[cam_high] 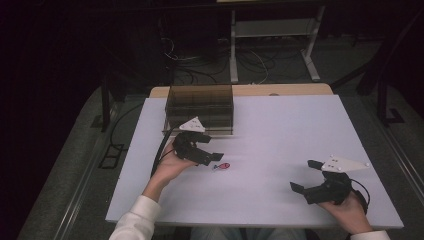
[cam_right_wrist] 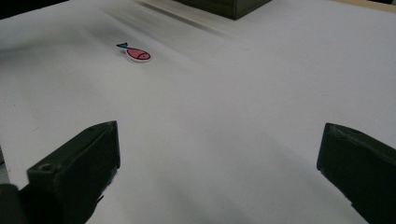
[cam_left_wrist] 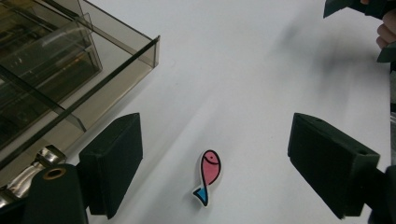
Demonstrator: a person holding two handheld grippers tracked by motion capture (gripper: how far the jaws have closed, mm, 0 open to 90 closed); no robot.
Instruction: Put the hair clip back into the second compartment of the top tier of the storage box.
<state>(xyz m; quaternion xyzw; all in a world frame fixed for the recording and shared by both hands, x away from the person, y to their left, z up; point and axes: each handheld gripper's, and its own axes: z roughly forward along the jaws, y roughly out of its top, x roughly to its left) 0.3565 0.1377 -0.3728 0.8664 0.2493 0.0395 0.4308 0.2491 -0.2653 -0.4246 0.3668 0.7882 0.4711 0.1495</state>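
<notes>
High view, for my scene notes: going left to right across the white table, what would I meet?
Left gripper in the person's left hand, fingers apart → small pink fish-shaped sticker with a blue tail → right gripper in the right hand, fingers apart.

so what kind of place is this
Probably a lab or recording workspace: a white table in a dark room, loose cables on the floor behind it, and a metal stand.
</notes>
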